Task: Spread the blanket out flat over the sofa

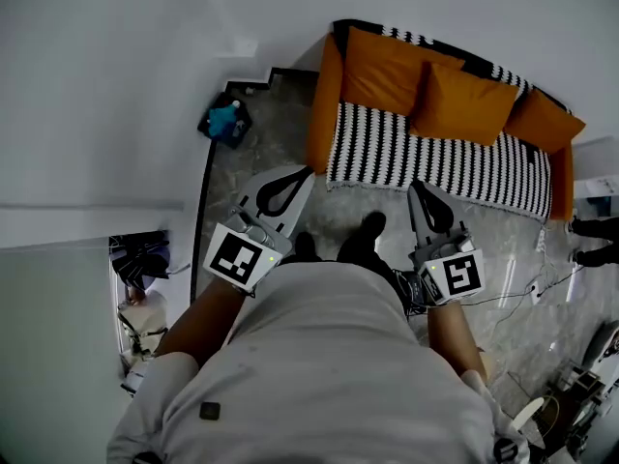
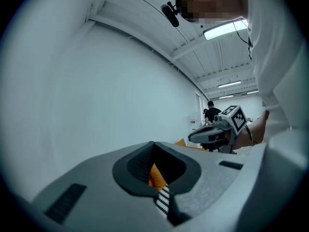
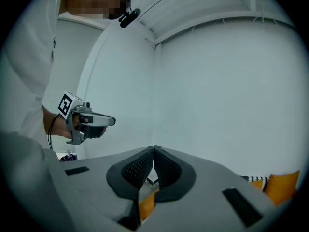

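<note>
The orange sofa (image 1: 325, 114) stands ahead of me on the marble floor. A black-and-white striped blanket (image 1: 435, 158) lies over its seat and along the top of its back, under two orange cushions (image 1: 387, 66). My left gripper (image 1: 308, 171) is held in the air short of the sofa's left front corner, shut, with nothing in it. My right gripper (image 1: 416, 188) hovers before the seat's front edge, also shut and empty. In the left gripper view the jaws (image 2: 153, 143) meet, and a strip of blanket (image 2: 164, 199) shows beyond them. In the right gripper view the tips (image 3: 153, 149) touch.
A white wall runs along the left, with a dark stand holding a blue object (image 1: 227, 119) at its corner. Cables (image 1: 522, 293) and equipment lie on the floor at the right. Someone's feet (image 1: 590, 228) stand by the sofa's right end. My own shoes (image 1: 372, 225) are between the grippers.
</note>
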{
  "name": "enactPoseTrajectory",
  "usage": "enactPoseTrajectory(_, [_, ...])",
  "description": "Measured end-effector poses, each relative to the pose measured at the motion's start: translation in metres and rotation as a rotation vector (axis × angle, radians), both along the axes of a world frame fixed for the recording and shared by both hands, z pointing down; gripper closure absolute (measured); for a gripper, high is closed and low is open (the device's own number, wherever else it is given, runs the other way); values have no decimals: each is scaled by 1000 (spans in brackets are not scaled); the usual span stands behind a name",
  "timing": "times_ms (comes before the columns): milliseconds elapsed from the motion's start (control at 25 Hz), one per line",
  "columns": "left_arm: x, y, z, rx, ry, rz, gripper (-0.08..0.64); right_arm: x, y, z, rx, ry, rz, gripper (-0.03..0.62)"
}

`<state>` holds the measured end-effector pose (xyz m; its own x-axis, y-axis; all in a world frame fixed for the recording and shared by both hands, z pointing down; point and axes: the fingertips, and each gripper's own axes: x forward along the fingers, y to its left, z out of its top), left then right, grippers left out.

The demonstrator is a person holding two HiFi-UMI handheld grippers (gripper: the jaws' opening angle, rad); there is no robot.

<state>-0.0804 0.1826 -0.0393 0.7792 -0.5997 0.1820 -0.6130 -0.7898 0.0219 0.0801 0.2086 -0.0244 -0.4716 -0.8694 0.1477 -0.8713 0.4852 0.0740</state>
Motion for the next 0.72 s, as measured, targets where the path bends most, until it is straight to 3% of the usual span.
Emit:
enactPoseTrajectory(320, [-3, 39, -4, 17, 4, 52, 554, -2, 54, -10, -1, 30, 18, 563])
enactPoseTrajectory(720, [31, 97, -1, 34, -17, -2, 554, 34, 127, -17, 16, 43, -22, 563])
